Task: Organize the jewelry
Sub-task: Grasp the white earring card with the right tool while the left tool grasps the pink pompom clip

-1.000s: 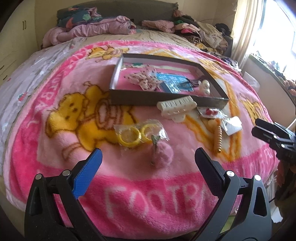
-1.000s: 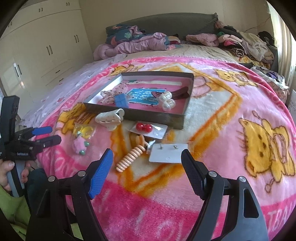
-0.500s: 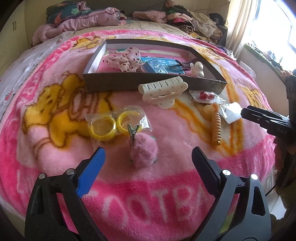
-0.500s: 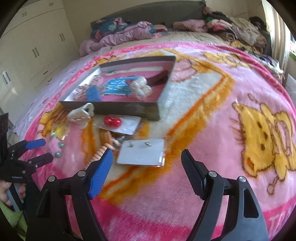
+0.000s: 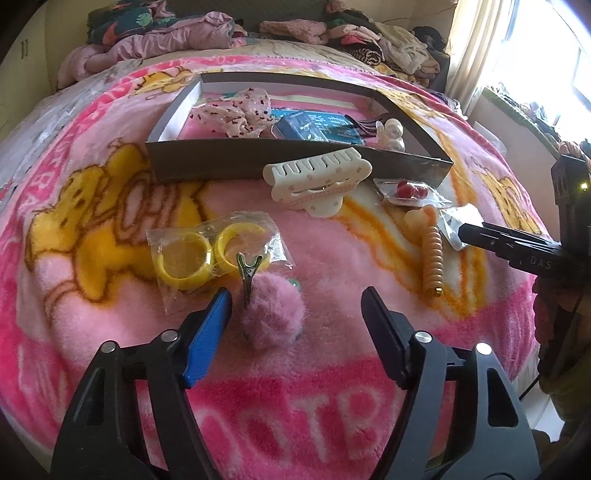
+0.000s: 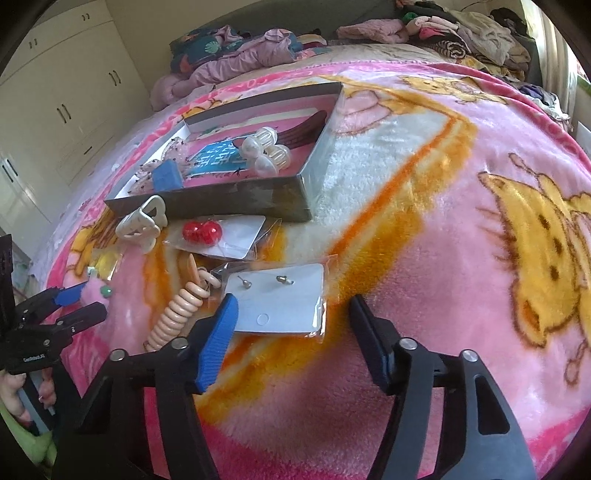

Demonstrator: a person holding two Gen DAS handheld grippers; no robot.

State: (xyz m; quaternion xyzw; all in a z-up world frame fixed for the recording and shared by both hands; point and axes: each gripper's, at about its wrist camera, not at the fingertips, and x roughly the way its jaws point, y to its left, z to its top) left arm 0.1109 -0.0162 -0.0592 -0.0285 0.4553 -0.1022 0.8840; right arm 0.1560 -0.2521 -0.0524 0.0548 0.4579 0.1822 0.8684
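On the pink cartoon-print blanket [image 5: 332, 236], the left hand-held gripper [image 5: 295, 314], jaws just closing yet released, flanked the fluffy pink pom-pom hair clip [image 5: 271, 314], while the right hand-held gripper [image 6: 291, 325], likewise closing, straddled the plastic-sleeved white earring card [image 6: 284, 299] ungrasped.

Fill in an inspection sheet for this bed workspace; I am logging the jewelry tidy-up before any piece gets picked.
Surface: pink fleece cartoon blanket covering the bed.
Job's things: shallow grey cardboard tray, already holding pieces; outside it lie a cream plastic claw clip, bagged yellow rings, a fluffy pink pom-pom clip, a white earring card in a clear sleeve, a carded red stud pair and a peach coiled hair tie.
Clutter: heaped clothes at the headboard.
Grippers: left gripper closing around the pom-pom clip; right gripper closing over the earring card; neither pressing yet.
Cables: nothing seen.
Surroundings: cream wardrobe, bright window.
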